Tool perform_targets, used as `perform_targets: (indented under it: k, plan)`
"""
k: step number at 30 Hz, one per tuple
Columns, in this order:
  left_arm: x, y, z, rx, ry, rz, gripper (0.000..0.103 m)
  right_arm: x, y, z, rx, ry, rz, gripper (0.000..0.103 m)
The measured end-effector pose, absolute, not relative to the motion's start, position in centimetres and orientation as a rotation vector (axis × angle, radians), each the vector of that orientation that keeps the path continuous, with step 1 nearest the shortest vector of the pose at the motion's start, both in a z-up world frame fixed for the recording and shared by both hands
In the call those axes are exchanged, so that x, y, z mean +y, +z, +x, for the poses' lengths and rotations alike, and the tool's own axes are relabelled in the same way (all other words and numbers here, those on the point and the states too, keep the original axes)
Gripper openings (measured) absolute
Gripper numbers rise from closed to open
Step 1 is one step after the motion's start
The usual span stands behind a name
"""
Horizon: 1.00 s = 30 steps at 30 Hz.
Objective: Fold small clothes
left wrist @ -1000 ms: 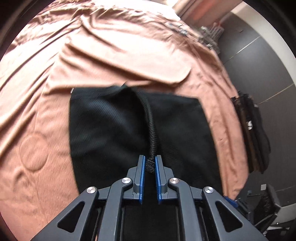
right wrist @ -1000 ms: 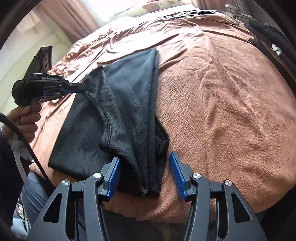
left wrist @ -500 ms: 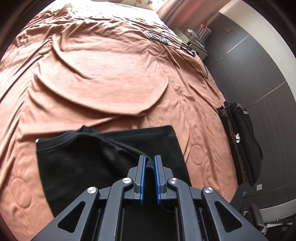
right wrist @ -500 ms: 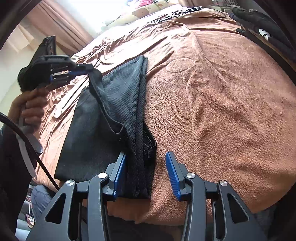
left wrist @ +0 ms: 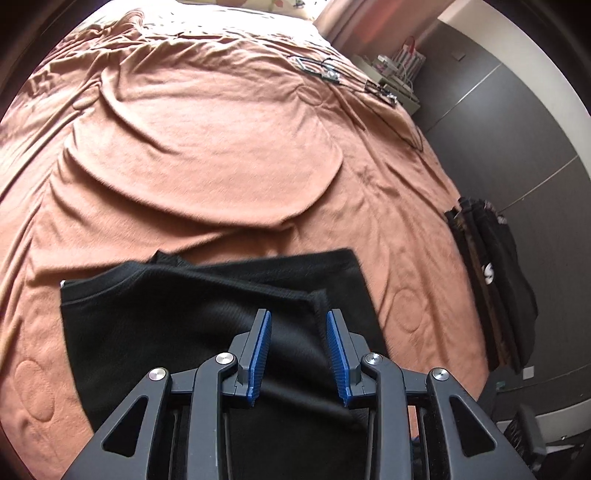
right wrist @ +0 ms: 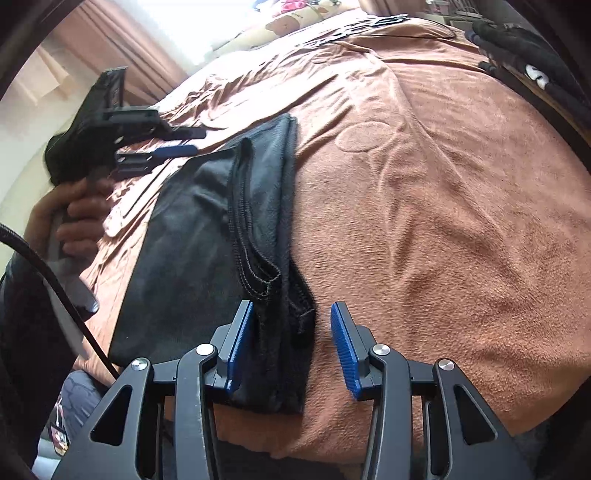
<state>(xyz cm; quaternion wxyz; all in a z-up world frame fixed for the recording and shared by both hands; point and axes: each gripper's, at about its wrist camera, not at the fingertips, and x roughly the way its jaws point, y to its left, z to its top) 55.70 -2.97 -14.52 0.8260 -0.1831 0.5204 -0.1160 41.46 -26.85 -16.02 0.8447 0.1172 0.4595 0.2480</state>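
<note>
A black garment (left wrist: 192, 317) lies partly folded on the brown bedspread (left wrist: 207, 155); one side is laid over the middle. In the right wrist view the garment (right wrist: 207, 236) runs away from me with its folded edge stacked at its right side. My left gripper (left wrist: 298, 321) is open and empty, just above the folded corner. It also shows in the right wrist view (right wrist: 192, 142), held in a hand at the left. My right gripper (right wrist: 291, 314) is open, its jaws either side of the garment's near folded edge.
Dark clothes (left wrist: 495, 280) hang at the bed's right edge. Cables and small items (left wrist: 332, 74) lie at the far end of the bed. A pillow (right wrist: 295, 26) lies by the window. The person's legs (right wrist: 22, 350) are at the lower left.
My left gripper carried the garment's edge over the middle, then opened and let it drop onto the garment. My right gripper stayed open around the near edge.
</note>
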Motion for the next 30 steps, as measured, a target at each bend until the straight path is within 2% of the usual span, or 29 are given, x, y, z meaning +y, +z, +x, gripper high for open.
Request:
perform_targets:
  k: [4,16,21,30]
  plan:
    - [-3.1,-15.7,55.0,1.138,-0.231,-0.337,0.033,-27.0,-16.3,41.3,0.973,0.517,0.280,0.032]
    - [-5.3,-18.5,56.8,1.179,-0.235,-0.268,0.033,-28.1,-17.0,41.0,1.010,0.520,0.365,0.026]
    - [-5.3,-17.7,57.7,1.170,-0.229,-0.274,0.033,-28.5,-17.2,40.8,1.022,0.534,0.388,0.026]
    - [-2.5,-13.7,53.9,1.125,-0.229,-0.277,0.033,-28.4,-16.9,40.8,1.019,0.555,0.380,0.026]
